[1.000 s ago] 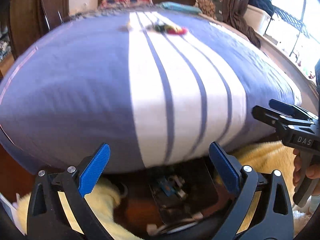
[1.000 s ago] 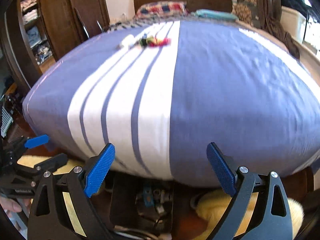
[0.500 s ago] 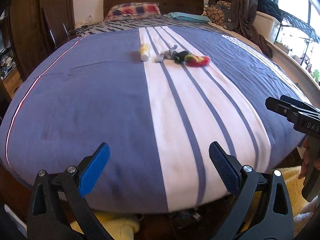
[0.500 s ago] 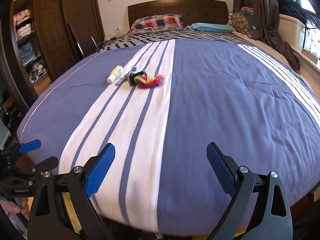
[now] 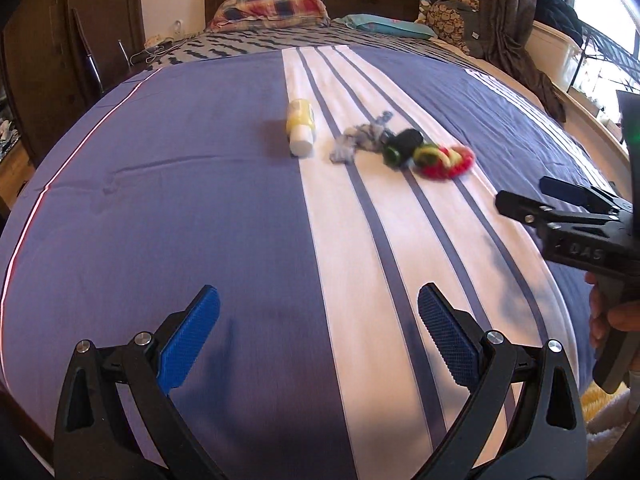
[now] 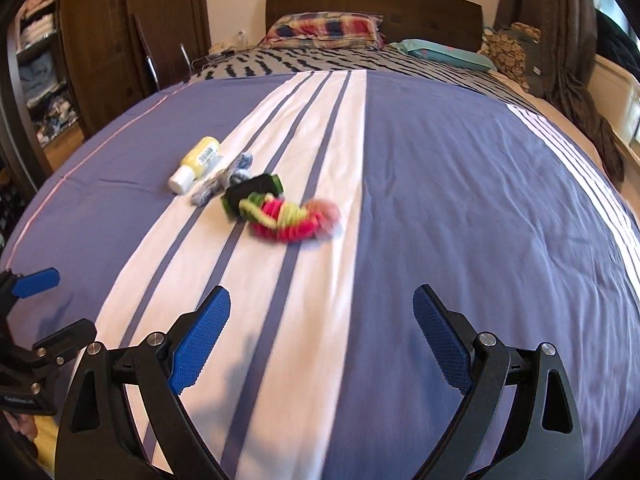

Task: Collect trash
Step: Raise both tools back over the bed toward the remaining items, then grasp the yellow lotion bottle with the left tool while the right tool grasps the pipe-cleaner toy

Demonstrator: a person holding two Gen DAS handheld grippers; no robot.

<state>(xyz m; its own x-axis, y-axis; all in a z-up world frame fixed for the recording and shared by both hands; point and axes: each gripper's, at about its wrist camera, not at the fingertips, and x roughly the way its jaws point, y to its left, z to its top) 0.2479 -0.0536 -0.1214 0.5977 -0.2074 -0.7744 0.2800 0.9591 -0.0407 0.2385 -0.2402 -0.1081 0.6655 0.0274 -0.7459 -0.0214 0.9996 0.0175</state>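
A small yellow bottle with a white cap [image 5: 300, 128] [image 6: 196, 164] lies on the blue and white striped bedspread [image 5: 160, 200] [image 6: 460, 200]. Beside it lie a crumpled grey-blue scrap [image 5: 360, 142] [image 6: 218, 184], a black and green object [image 5: 402, 146] [image 6: 250, 192] and a red, pink and yellow bundle [image 5: 444, 160] [image 6: 296, 220]. My left gripper [image 5: 318, 332] is open and empty, over the near part of the bed. My right gripper [image 6: 322, 330] is open and empty, short of the bundle. The right gripper also shows in the left wrist view [image 5: 540, 200].
A plaid pillow [image 5: 272, 10] [image 6: 324, 28] and a teal pillow [image 5: 384, 26] [image 6: 440, 50] lie by the dark wooden headboard [image 6: 372, 0]. A wardrobe [image 6: 132, 20] stands on the left. Curtains and clothes [image 5: 516, 20] hang on the right. A yellow rug [image 5: 600, 404] lies by the bed.
Both grippers have risen from below the foot of the bed and moved forward over the bedspread. The items on the bed are now closer. Both stay open.
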